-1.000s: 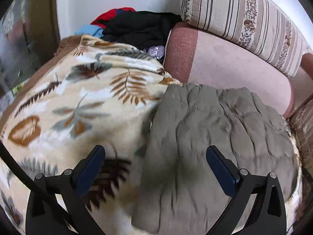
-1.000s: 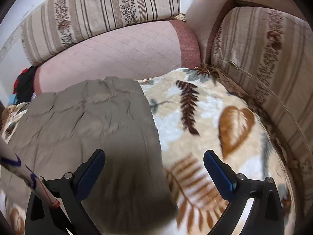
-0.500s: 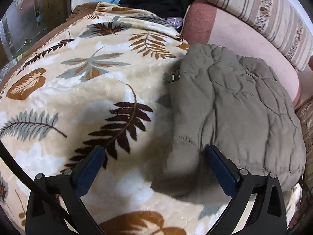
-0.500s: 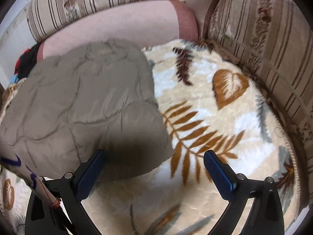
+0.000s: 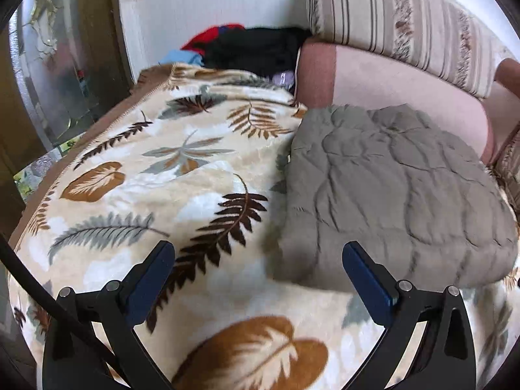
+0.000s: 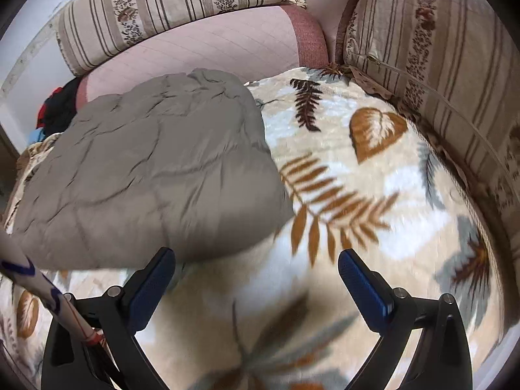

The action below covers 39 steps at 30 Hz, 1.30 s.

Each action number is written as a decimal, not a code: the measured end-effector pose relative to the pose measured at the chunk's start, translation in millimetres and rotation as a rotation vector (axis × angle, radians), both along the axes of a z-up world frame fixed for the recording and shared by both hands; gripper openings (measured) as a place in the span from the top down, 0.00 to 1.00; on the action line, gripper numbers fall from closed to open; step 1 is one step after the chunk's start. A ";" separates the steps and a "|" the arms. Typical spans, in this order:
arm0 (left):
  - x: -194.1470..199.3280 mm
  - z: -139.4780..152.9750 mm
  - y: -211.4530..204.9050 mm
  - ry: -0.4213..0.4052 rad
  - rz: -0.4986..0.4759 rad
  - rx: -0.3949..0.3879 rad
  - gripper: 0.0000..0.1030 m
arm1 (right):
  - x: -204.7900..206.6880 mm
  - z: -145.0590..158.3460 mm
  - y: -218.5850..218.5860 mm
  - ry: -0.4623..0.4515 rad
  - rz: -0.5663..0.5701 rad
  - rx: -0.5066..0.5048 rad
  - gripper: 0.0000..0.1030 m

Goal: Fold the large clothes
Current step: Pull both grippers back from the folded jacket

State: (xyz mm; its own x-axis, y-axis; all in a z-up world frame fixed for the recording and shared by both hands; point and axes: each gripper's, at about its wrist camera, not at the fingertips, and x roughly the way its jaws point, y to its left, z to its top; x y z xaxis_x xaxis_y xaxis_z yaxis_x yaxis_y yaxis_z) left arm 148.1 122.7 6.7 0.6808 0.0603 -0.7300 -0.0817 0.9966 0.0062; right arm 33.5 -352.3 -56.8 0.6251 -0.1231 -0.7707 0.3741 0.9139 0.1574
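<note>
A grey-green quilted jacket (image 5: 390, 188) lies folded into a compact block on a cream blanket with a leaf print (image 5: 162, 175). In the left wrist view it is at the right, ahead of the right finger. In the right wrist view the jacket (image 6: 152, 169) is at the left. My left gripper (image 5: 258, 273) is open and empty, held above the blanket just in front of the jacket's near left corner. My right gripper (image 6: 256, 276) is open and empty, just in front of the jacket's near right corner.
A pink bolster (image 5: 390, 78) and striped cushions (image 6: 182, 6) line the back and the right side (image 6: 438, 65). A heap of black, red and blue clothes (image 5: 250, 48) lies at the far left end. A dark wooden frame (image 5: 65, 65) stands to the left.
Both grippers have drawn back from the jacket and risen; a second ago they hovered over it. The jacket lies folded and still, and both grippers stay open.
</note>
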 end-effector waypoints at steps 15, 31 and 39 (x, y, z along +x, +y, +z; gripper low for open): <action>-78.2 -8.1 -7.2 0.044 0.013 -0.120 0.00 | -58.0 -14.6 64.8 -0.002 0.109 0.068 0.01; -162.8 50.1 -54.6 -0.301 0.062 0.143 0.00 | -88.0 -0.1 120.7 -0.038 0.170 -0.110 0.01; -183.9 60.8 -72.0 -0.323 -0.022 0.120 0.00 | -97.6 5.7 131.2 -0.057 0.176 -0.116 0.01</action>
State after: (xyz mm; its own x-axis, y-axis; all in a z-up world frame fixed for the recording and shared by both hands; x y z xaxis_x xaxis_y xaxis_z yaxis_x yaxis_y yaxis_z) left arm -35.9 50.7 67.5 0.8779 0.1154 -0.4647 -0.0771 0.9919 0.1008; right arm -64.1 -221.1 -51.1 0.6866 -0.0945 -0.7208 0.2011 0.9775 0.0634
